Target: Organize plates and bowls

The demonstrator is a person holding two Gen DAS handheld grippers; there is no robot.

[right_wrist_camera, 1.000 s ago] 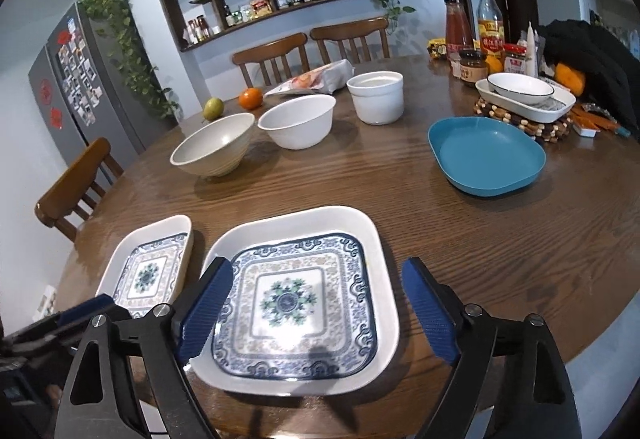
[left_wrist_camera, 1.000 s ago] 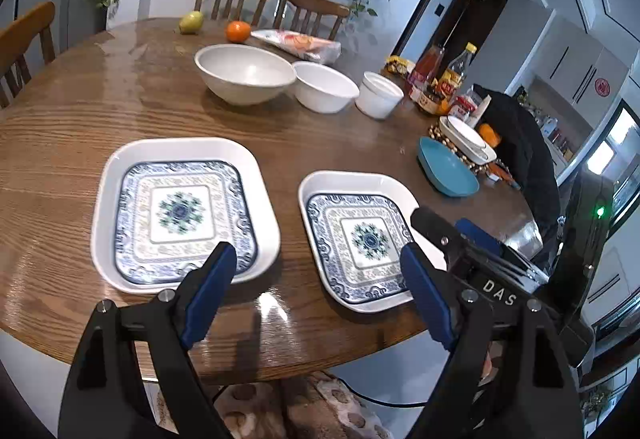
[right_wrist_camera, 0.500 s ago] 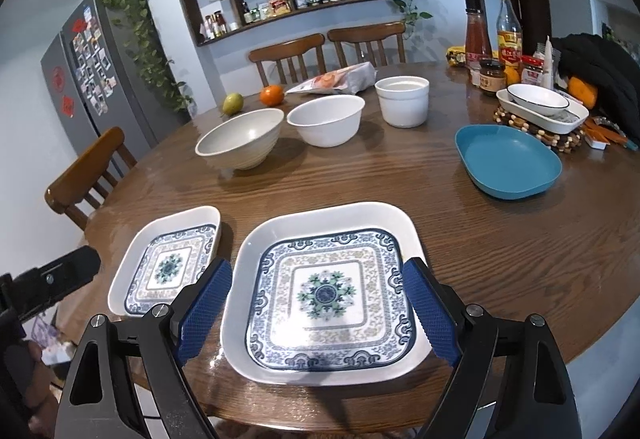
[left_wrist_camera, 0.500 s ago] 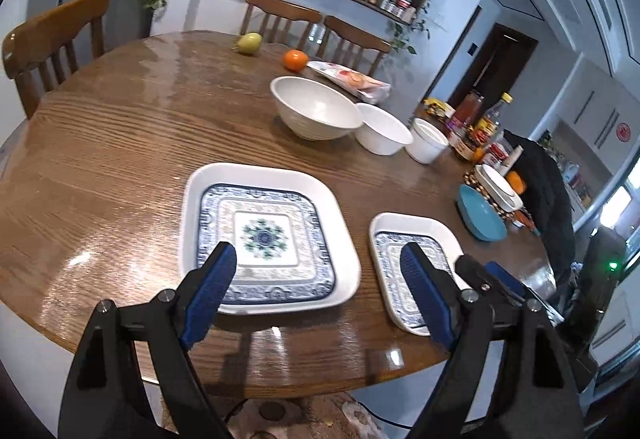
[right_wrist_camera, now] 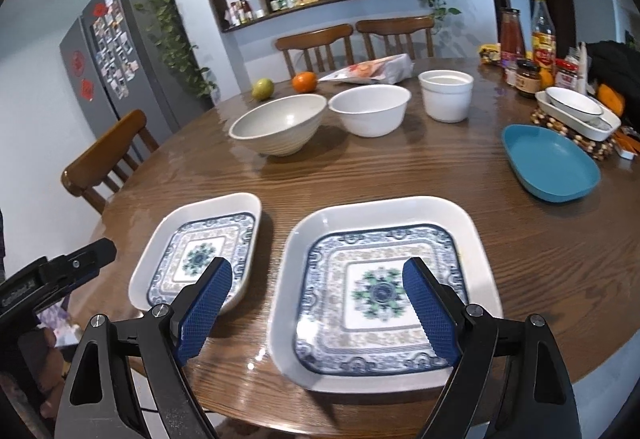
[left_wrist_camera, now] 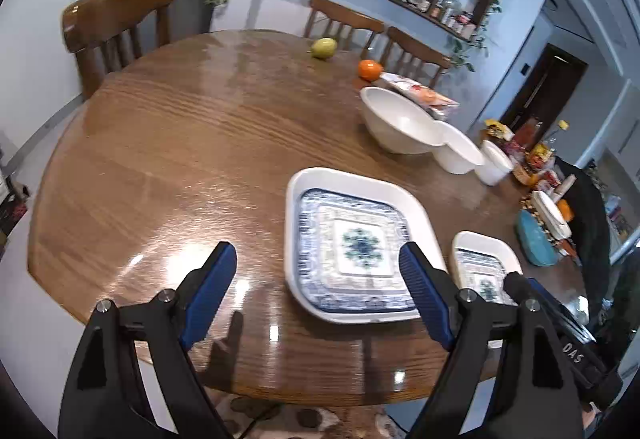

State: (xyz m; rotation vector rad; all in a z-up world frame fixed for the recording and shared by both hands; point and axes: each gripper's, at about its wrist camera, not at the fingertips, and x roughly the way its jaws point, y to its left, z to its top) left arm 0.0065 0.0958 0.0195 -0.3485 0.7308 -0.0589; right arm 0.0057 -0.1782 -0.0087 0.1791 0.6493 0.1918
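Both tongs [left_wrist_camera: 318,291] [right_wrist_camera: 318,305] agape, empty, tilted downward

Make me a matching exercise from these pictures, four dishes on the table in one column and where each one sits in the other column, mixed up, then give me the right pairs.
Things:
1. blue plate
2. large patterned plate
3. small patterned plate
4. white cup

Places:
A. in front of the right gripper
B. right end of the row of white bowls
C. beside the beaded mat holding a white dish
D. near table edge, on the left gripper's side

Pairs: 1-C, 2-A, 3-D, 4-B
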